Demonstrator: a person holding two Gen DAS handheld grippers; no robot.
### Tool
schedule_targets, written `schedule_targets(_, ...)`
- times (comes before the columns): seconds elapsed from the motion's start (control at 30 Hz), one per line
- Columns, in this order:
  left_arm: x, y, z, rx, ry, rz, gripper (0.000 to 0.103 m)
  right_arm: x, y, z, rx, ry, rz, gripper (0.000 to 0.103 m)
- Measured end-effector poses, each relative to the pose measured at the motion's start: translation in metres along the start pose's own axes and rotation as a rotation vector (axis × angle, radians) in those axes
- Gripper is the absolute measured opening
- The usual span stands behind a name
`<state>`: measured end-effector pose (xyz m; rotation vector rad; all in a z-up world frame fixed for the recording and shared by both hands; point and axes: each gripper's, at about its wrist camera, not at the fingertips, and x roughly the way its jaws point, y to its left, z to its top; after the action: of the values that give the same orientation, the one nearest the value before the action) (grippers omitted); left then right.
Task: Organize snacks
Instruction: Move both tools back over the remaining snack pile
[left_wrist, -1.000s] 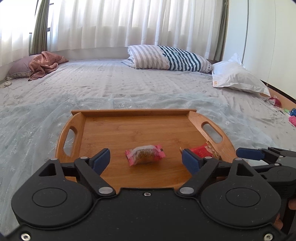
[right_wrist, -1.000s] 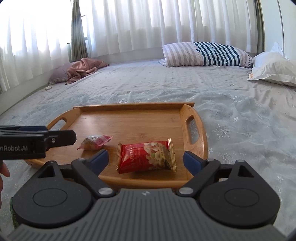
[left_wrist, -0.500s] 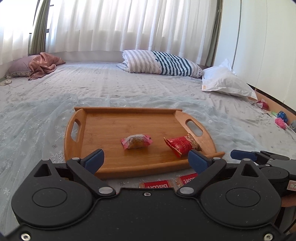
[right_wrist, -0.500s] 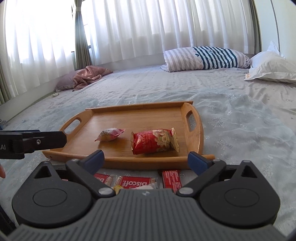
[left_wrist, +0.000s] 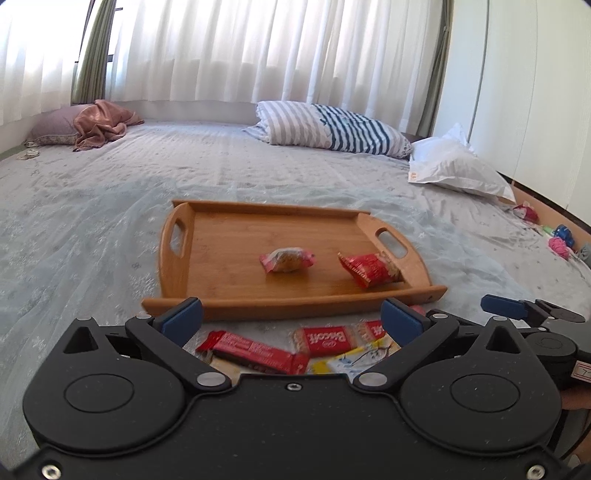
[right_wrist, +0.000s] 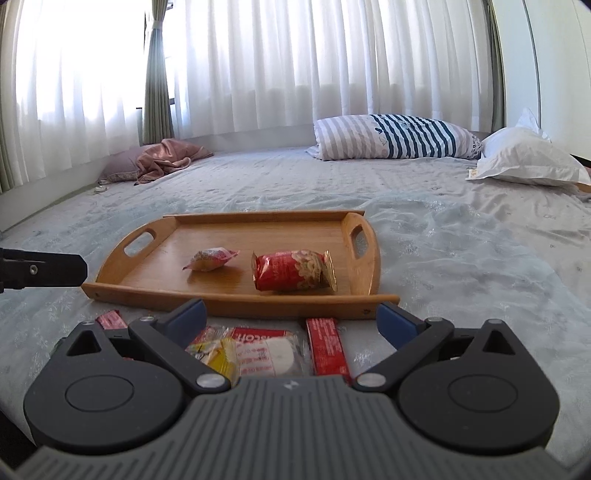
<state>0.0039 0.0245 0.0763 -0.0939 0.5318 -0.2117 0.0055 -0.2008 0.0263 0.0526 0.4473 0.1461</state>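
A wooden tray (left_wrist: 221, 240) (right_wrist: 258, 229) lies on the bed and holds a small pink-wrapped cake (left_wrist: 287, 259) (right_wrist: 211, 258) and a red nut packet (left_wrist: 371, 269) (right_wrist: 293, 270). In front of the tray, on the sheet, lie several snacks: a red bar (left_wrist: 255, 350), a red Biscoff packet (left_wrist: 325, 339) (right_wrist: 255, 334), a yellow-and-white packet (left_wrist: 354, 358) (right_wrist: 258, 356) and another red bar (right_wrist: 328, 345). My left gripper (left_wrist: 291, 319) is open and empty above these snacks. My right gripper (right_wrist: 291, 317) is open and empty above them too.
The bed sheet (left_wrist: 92, 221) spreads all around. A striped pillow (left_wrist: 332, 127) and a white pillow (left_wrist: 454, 170) lie at the back right, a pink cloth (left_wrist: 103, 123) at the back left. Small toys (left_wrist: 557, 243) lie at the right edge.
Both grippers have drawn back and up from the tray, leaving the cake and nut packet on it. The loose snacks in front of the tray have come into view.
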Motion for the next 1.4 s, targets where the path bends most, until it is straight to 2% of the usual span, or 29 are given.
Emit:
schedule_targets(0.23,0.002,0.004,-0.019,0.029,0.012,0.083,0.103,-0.007,0.005,-0.017,0.028,-0.003,0.009,0.103)
schedule_targets(0.57,0.006,0.010,-0.040,0.034,0.054,0.110,0.101,-0.012,0.031,-0.037,-0.018,0.018,-0.015,0.103)
schedule_targets(0.7,0.002,0.015,-0.047,0.010,0.066,0.117,0.091,-0.014,0.042,-0.040,-0.037,0.020,0.000,0.102)
schedule_targets(0.8,0.001,0.016,-0.053,0.004,0.079,0.117,0.080,-0.016,0.049,-0.041,-0.042,0.020,0.019,0.091)
schedule_targets(1.0,0.004,0.021,-0.060,0.006,0.095,0.129,0.074,-0.011,0.065,-0.042,-0.071,0.030,0.026,0.076)
schedule_targets(1.07,0.007,0.024,-0.061,0.009,0.104,0.130,0.064,-0.009,0.070,-0.043,-0.084,0.036,0.023,0.076)
schedule_targets(1.1,0.010,0.025,-0.062,0.013,0.115,0.128,0.054,-0.008,0.072,-0.043,-0.091,0.037,0.018,0.076)
schedule_targets(1.27,0.017,0.028,-0.064,0.022,0.125,0.118,0.054,-0.002,0.081,-0.044,-0.134,0.042,-0.017,0.076)
schedule_targets(1.33,0.020,0.027,-0.065,0.039,0.126,0.114,0.061,0.001,0.085,-0.045,-0.154,0.043,-0.024,0.077)
schedule_targets(1.4,0.023,0.026,-0.067,0.052,0.129,0.121,0.062,0.003,0.087,-0.045,-0.161,0.047,-0.021,0.079)
